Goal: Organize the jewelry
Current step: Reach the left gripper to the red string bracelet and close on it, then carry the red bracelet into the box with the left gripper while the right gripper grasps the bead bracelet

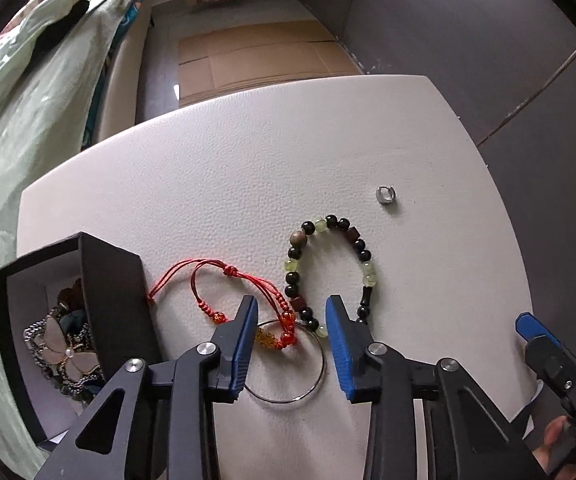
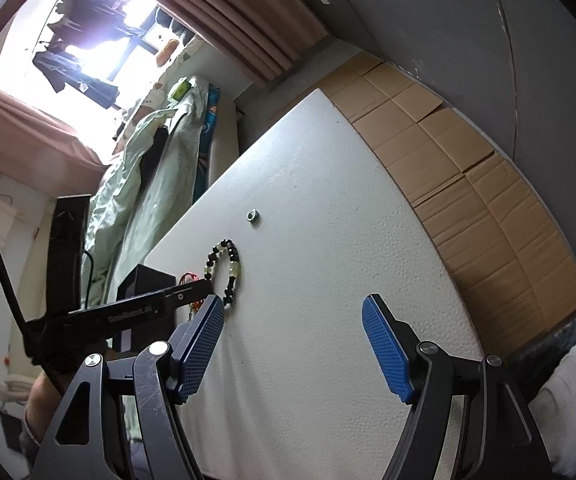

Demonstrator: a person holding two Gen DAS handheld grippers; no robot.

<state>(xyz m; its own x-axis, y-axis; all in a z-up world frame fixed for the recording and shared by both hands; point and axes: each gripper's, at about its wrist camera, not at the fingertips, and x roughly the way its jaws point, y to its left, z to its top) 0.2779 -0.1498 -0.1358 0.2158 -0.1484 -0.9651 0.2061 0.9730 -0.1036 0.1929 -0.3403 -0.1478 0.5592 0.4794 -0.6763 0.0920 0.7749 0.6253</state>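
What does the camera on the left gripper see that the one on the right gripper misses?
Only the left view shows inside the black box, where a butterfly pendant lies, and the thin metal bangle between the open left gripper fingers. Only the right view shows the bright window and the open right gripper over bare table. Both show the beaded bracelet, red cord bracelet and small silver ring.

You are working in soft, even daylight coming from the blown-out window behind pink curtains [image 2: 88,40]; the white textured tabletop [image 1: 248,168] is showing only faint shadows. Fisheye bending is curving both views' edges into dark corners, and focus is staying sharp.
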